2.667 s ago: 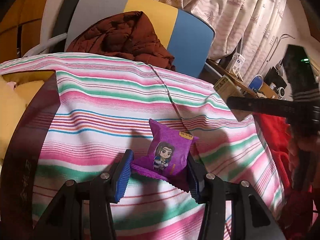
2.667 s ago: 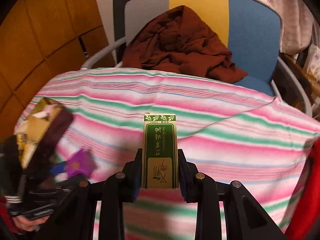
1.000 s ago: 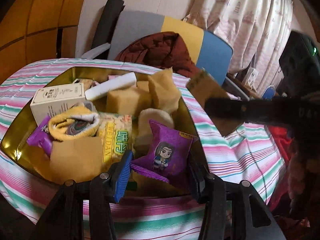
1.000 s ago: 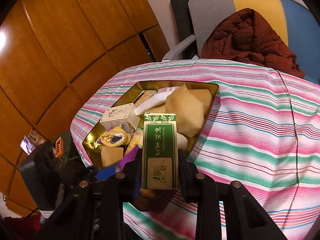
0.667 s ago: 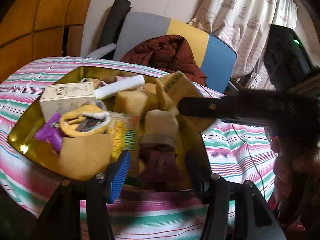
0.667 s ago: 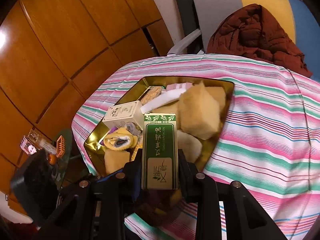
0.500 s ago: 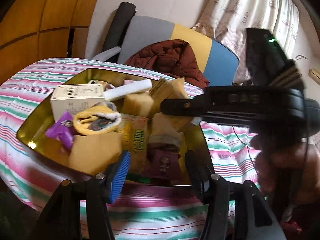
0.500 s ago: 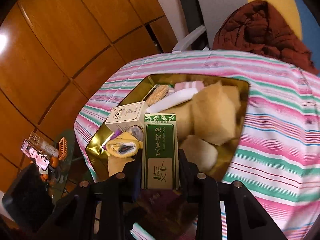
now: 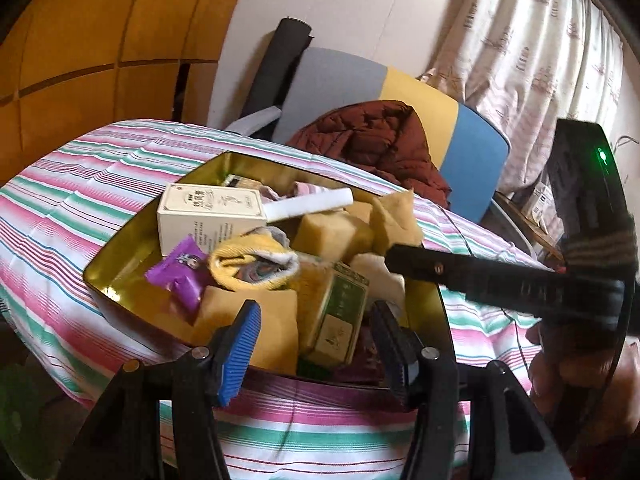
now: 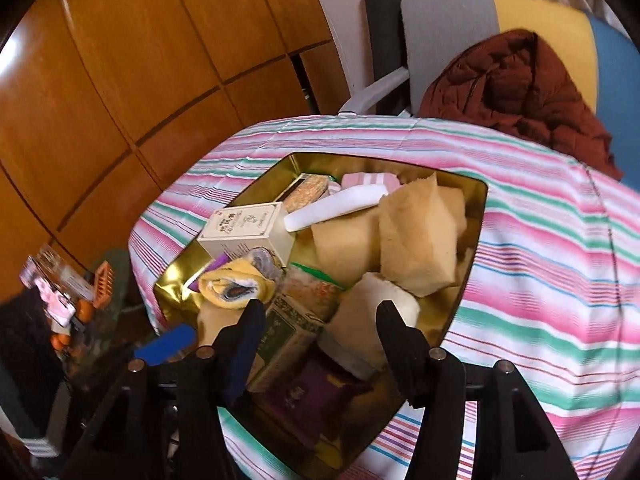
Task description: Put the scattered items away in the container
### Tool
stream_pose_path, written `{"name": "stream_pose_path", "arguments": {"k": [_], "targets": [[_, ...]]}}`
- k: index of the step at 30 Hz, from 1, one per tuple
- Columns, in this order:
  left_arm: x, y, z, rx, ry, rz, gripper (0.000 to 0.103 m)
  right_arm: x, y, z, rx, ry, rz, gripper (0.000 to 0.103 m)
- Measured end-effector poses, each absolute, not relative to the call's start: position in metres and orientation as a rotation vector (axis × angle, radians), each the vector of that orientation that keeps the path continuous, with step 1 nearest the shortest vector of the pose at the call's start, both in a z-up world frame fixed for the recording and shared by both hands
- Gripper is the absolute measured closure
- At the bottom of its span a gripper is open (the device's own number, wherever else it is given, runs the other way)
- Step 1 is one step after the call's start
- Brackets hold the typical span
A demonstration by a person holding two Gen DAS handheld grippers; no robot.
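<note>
Both grippers, left (image 9: 314,344) and right (image 10: 320,340), gape empty; withdrawal straight up is advised, leaving green rectangular carton (image 9: 338,312) undisturbed in gold metal tin (image 9: 120,264)

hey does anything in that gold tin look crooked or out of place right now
The green box sits tilted at the near end of the gold tin, propped on other items rather than lying flat. The pile is heaped above the rim, with a tan sponge standing on edge. Nothing looks spilled or damaged.
</note>
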State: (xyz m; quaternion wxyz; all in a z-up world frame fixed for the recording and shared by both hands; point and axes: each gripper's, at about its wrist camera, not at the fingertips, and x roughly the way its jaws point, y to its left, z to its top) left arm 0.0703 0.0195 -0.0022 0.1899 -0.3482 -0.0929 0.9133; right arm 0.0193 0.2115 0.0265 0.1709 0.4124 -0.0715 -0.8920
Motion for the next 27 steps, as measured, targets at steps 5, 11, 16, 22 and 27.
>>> {"name": "stream_pose_path", "arguments": {"k": [5,11,16,22,27], "targets": [[0.073,0.014,0.004,-0.991,-0.245,2.629,0.046,0.024,0.201,0.03,1.172,-0.056,-2.565,0.043],[0.075,0.006,0.011,-1.022,-0.219,2.712,0.046,0.03,0.191,0.035,1.149,0.031,-2.58,0.03],[0.072,0.005,0.014,-1.079,-0.158,2.801,0.045,0.033,0.188,0.039,1.155,0.052,-2.602,0.019],[0.068,0.004,0.017,-1.125,-0.114,2.894,0.045,0.035,0.192,0.044,1.144,0.016,-2.649,0.003],[0.065,0.009,0.015,-1.16,-0.033,2.971,0.045,0.033,0.198,0.047,1.157,-0.016,-2.694,0.0]]}}
